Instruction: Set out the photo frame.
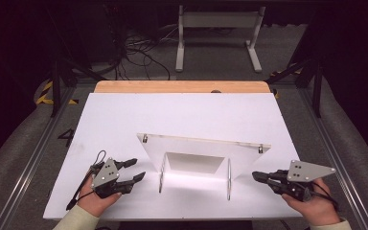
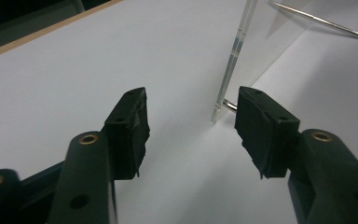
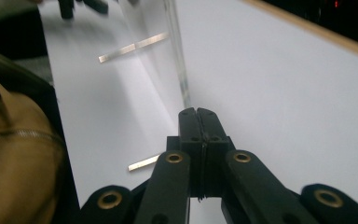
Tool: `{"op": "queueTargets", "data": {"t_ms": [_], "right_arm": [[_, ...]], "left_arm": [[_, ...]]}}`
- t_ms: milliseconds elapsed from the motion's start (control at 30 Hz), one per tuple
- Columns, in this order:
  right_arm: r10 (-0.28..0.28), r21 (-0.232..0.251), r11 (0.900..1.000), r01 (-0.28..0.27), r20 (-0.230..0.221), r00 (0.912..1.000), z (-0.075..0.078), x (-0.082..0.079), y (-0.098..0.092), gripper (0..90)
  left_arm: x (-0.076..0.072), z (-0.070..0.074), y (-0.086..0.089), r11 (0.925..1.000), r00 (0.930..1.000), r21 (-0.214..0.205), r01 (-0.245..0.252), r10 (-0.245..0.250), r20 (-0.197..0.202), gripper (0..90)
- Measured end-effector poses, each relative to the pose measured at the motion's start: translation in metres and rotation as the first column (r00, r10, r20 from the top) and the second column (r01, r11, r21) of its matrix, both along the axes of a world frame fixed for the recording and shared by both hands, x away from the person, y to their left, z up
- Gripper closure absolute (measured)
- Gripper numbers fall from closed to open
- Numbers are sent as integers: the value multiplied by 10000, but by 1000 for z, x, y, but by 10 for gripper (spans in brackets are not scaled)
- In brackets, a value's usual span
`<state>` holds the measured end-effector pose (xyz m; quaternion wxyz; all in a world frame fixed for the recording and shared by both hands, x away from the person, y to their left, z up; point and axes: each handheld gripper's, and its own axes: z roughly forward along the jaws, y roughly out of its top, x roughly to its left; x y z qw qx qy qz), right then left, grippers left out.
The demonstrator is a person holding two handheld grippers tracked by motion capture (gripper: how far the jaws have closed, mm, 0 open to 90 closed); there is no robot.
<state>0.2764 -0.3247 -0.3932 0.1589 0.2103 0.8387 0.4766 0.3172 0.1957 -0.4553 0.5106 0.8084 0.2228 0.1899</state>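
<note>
Both hands come in over the near edge of the white table, each holding a gripper. At the near-left corner the left gripper has its jaws apart with nothing between them; its own view shows the pads open over bare surface. Near the right edge, the right gripper has its jaws pressed together, empty, as its own view confirms.

Between the 2 grippers stands a clear acrylic stand: a tilted panel whose long axis runs left to right, parallel to the near edge, resting on 2 upright side plates joined by thin metal rods. Each gripper points inward at its own end of the stand, just beside it and not touching. I judge the open left gripper better placed to take the left side plate, which lies just ahead, right of its centre line.
</note>
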Motion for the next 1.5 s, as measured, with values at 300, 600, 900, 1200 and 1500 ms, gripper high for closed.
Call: {"op": "queueTargets", "data": {"t_ms": [300,600,900,1200,1500], "right_arm": [[-384,-960,9950,289,-989,9944,-45,7,32,897],[-1148,-637,9923,1060,-1561,9810,-62,16,38,898],[-1581,-855,9857,1451,-1730,9722,-67,20,43,899],[-1987,-839,9787,1871,-1629,9664,-67,30,51,899],[-2455,-1105,9664,2321,-1286,9608,-63,52,66,900]], "left_arm": [[11,-1,-10,9990,9974,-98,-432,426,-582,640],[27,-1,-28,9987,9956,-2,-504,502,-796,898],[26,1,-35,10000,9968,14,2,-1,-802,900],[26,2,-34,9998,9972,177,-22,35,-748,900],[25,2,-32,9995,9975,322,-74,96,-701,900]]}}
